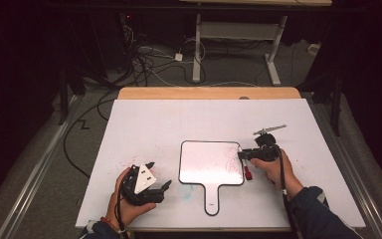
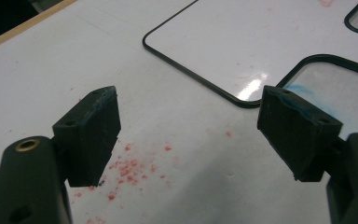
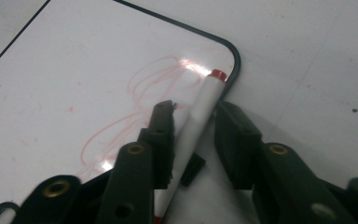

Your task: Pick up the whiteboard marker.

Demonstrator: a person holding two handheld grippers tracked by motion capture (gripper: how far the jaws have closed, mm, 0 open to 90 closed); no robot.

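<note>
While your left gripper (image 1: 155, 180) rests at seven o'clock on the white table (image 1: 144, 119), its jaws spread wide with nothing between them, your right gripper (image 1: 242, 154) lies at three o'clock against the right edge of the paddle-shaped whiteboard (image 1: 204, 164). In the right gripper view, a white marker (image 3: 200, 116) with a red end lies between the jaws of that gripper, across the board's rounded corner; one pad seems to touch the barrel, the other stands just beside it, though the angle makes a firm grip hard to confirm. Faint red scribbles (image 3: 144, 88) mark the board near the marker. Red specks (image 2: 130, 170) dot the table beneath your left gripper, and the board's handle points toward six o'clock.
</note>
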